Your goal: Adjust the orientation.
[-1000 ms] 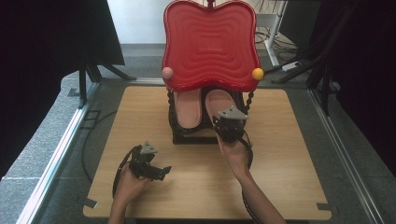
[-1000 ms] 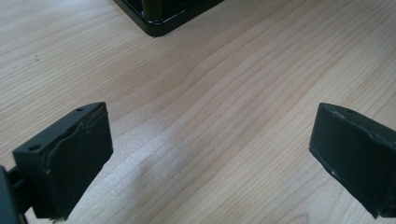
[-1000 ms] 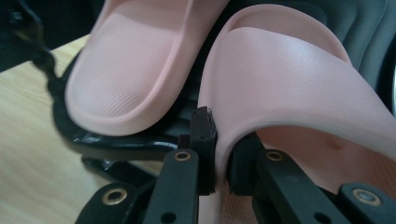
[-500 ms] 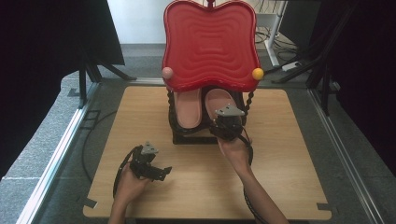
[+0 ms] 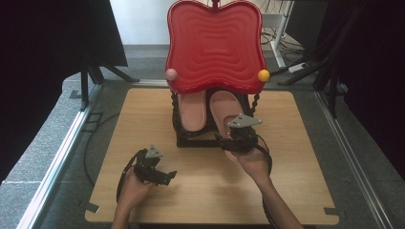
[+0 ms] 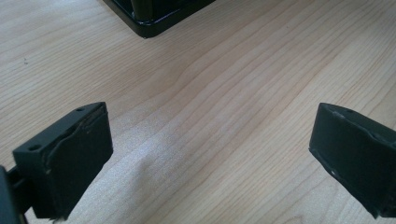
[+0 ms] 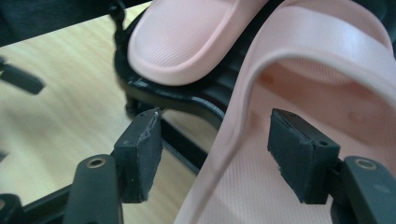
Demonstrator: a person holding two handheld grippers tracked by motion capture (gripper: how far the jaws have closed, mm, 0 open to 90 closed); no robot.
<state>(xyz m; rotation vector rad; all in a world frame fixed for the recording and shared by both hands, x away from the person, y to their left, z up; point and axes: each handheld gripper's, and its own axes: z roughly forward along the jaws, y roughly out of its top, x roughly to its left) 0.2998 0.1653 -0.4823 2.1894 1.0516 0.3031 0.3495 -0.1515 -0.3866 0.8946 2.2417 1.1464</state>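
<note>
Two pink slippers lie on a black rack [image 5: 191, 140] under a red wavy panel [image 5: 215, 45]. The left slipper [image 5: 193, 112] [image 7: 187, 37] is beside the right slipper [image 5: 222, 112] [image 7: 317, 51]. My right gripper [image 5: 230, 137] [image 7: 215, 144] is open at the near end of the right slipper. That slipper's side wall stands between the jaws, and neither pad is pressed on it. My left gripper [image 5: 165, 175] [image 6: 210, 144] is open low over the bare wooden table [image 6: 224, 84], with nothing between its jaws.
The rack's base corner [image 6: 149, 25] lies ahead of the left gripper. A pink ball [image 5: 171, 74] and a yellow ball [image 5: 263, 75] sit at the red panel's lower corners. Dark stands and cables surround the table [image 5: 296, 157].
My right gripper has shifted slightly toward the person and to the right, along the right slipper. The left gripper has barely moved.
</note>
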